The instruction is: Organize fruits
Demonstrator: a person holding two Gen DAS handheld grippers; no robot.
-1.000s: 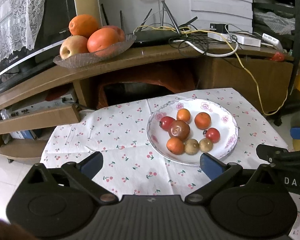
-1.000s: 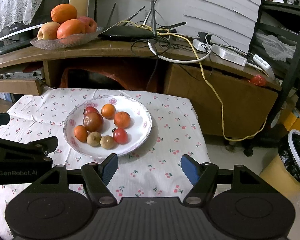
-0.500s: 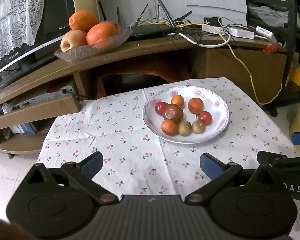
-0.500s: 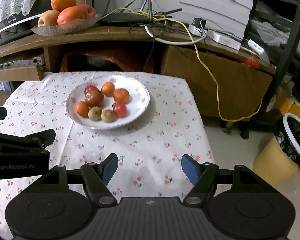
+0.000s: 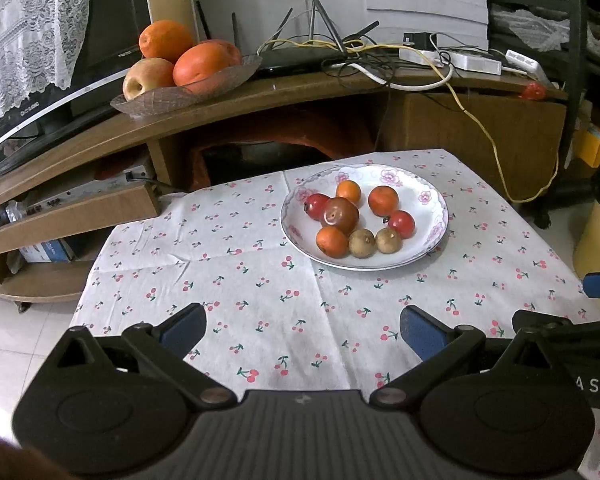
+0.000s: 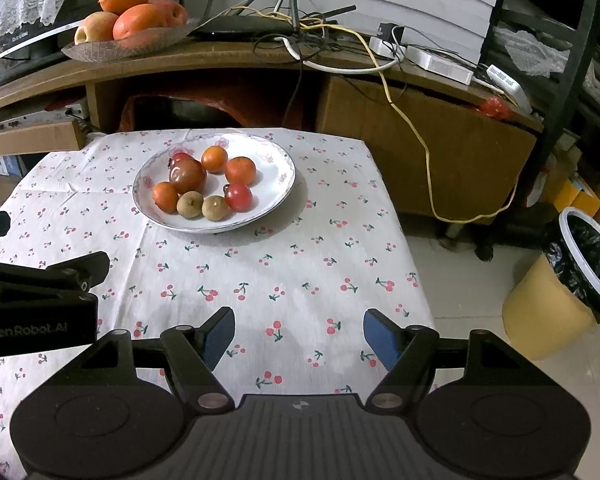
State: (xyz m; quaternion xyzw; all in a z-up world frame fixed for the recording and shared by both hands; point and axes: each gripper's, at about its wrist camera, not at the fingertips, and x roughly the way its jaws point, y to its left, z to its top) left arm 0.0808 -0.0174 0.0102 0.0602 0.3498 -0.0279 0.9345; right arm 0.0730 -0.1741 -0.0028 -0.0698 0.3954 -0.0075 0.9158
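A white flowered plate sits on the cherry-print tablecloth and holds several small fruits: oranges, red tomatoes, a dark round fruit and two brown ones. My left gripper is open and empty, well short of the plate. My right gripper is open and empty, also back from the plate. Each gripper shows at the edge of the other's view.
A glass dish with oranges and apples stands on the wooden TV shelf behind the table. Routers and tangled cables lie on the shelf. A yellow bin stands on the floor to the right.
Both grippers have pulled back from the plate, so it looks smaller and farther away. Both stay open and empty. The fruits have not moved.
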